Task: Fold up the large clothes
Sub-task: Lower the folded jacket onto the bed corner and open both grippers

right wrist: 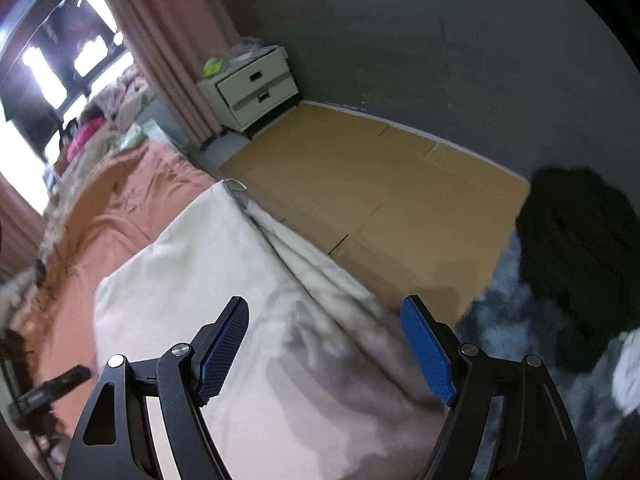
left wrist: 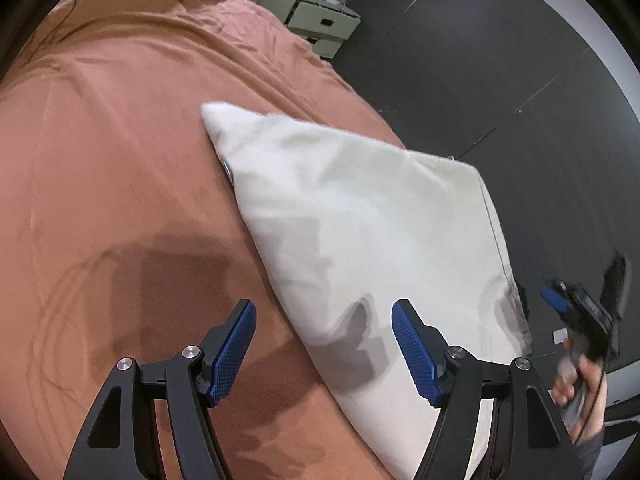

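Left gripper (left wrist: 324, 350) and right gripper (right wrist: 325, 350): jaws apart, nothing between them. Folded cream garment (left wrist: 360, 220) lies flat on the rust bedspread (left wrist: 120, 160) at the bed's edge. White drawer unit (right wrist: 256, 86) beyond. No legible writing anywhere.

My tongs (left wrist: 323, 350) are black with blue cross-hatched pads (left wrist: 234, 350). The folded garment (left wrist: 360, 232) is plain cream-white on my bed's terracotta sheet (left wrist: 112, 140). Far right, a pale cream nightstand (right wrist: 250, 86) stands by dusty-pink curtains (right wrist: 168, 52), a grey wall (right wrist: 440, 40) and tan floor (right wrist: 360, 184).
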`<action>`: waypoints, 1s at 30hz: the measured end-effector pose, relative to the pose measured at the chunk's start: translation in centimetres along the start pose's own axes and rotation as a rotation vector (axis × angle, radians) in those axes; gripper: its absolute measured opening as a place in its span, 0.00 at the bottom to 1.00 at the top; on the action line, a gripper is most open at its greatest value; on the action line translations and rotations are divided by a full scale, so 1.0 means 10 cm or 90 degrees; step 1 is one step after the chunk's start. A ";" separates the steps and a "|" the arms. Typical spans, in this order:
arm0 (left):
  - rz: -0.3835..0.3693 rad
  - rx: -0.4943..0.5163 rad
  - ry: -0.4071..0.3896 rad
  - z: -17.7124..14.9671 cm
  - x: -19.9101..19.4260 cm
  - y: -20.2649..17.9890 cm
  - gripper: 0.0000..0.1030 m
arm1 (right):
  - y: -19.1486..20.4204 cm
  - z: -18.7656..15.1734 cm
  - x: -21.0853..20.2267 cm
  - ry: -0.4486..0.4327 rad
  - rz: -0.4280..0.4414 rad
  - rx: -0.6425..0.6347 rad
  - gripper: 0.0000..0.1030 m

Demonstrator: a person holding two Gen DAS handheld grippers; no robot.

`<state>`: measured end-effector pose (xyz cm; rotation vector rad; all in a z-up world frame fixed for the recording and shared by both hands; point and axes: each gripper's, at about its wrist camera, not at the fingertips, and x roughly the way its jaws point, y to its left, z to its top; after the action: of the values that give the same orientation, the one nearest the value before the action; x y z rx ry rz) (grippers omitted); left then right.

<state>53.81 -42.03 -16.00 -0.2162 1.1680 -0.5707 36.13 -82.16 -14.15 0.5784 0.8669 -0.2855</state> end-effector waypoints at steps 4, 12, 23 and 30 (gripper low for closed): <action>-0.018 -0.012 0.019 -0.10 0.07 -0.06 0.70 | -0.34 -0.32 -0.11 0.003 -0.006 0.054 0.76; -0.030 0.003 0.064 -0.32 0.16 -0.21 0.70 | -0.73 -0.76 0.06 0.026 0.059 0.195 0.69; -0.059 0.007 0.122 -0.59 0.40 -0.45 0.69 | -0.61 -0.68 0.32 0.009 0.065 0.186 0.11; -0.050 0.026 0.108 -0.64 0.26 -0.49 0.69 | -0.57 -0.71 0.25 0.002 0.039 0.188 0.11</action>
<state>47.22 -46.70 -18.44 -0.1828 1.3154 -0.6922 30.57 -82.68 -21.72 0.8778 0.8137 -0.3594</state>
